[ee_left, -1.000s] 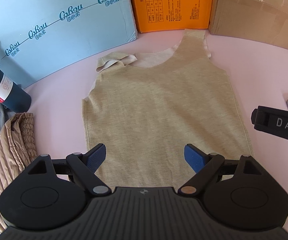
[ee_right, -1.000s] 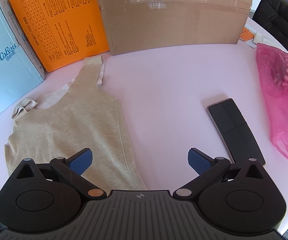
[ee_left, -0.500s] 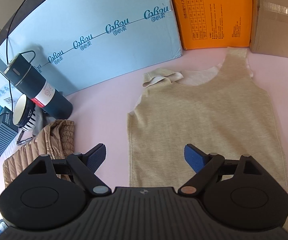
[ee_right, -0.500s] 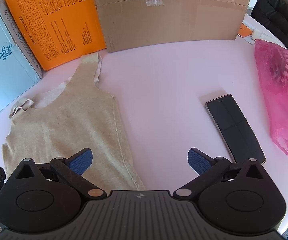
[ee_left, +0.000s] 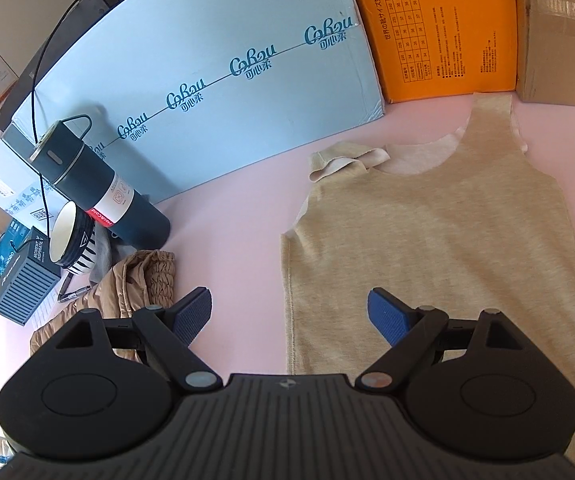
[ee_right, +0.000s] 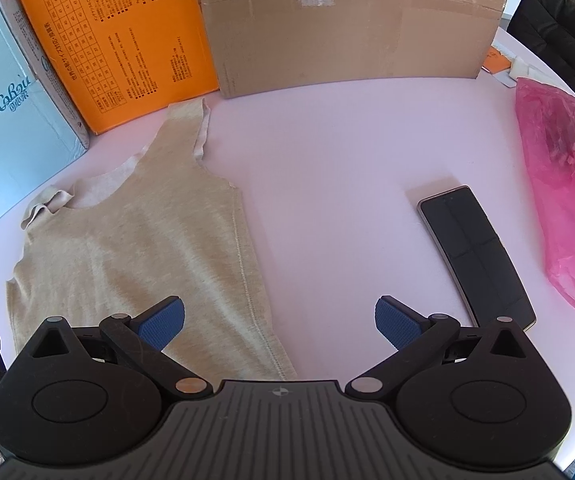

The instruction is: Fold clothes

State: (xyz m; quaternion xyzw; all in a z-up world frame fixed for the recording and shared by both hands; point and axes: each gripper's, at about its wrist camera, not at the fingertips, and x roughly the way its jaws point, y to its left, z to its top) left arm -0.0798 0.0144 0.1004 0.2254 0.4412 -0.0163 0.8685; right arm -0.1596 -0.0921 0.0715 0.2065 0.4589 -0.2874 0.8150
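Observation:
A beige sleeveless top [ee_left: 435,240] lies flat on the pink table, straps toward the boxes; its left strap [ee_left: 347,162] is folded over. My left gripper [ee_left: 289,314] hovers open above the top's lower left edge, right pad over the fabric, left pad over bare table. In the right wrist view the same top [ee_right: 139,248] fills the left side. My right gripper [ee_right: 279,320] is open above its lower right hem, its left pad over the cloth. Neither holds anything.
A light blue box [ee_left: 215,92], an orange box [ee_left: 439,28] and a cardboard box [ee_right: 347,24] wall the far side. A dark flask [ee_left: 99,188], a striped cup [ee_left: 73,240] and a tan garment [ee_left: 127,284] sit left. A black phone [ee_right: 475,256] and pink bag [ee_right: 563,196] lie right.
The left gripper has swung left, from centred over the top's hem to its left edge, bringing the flask and cup into view. The right gripper has shifted slightly. Both stayed open.

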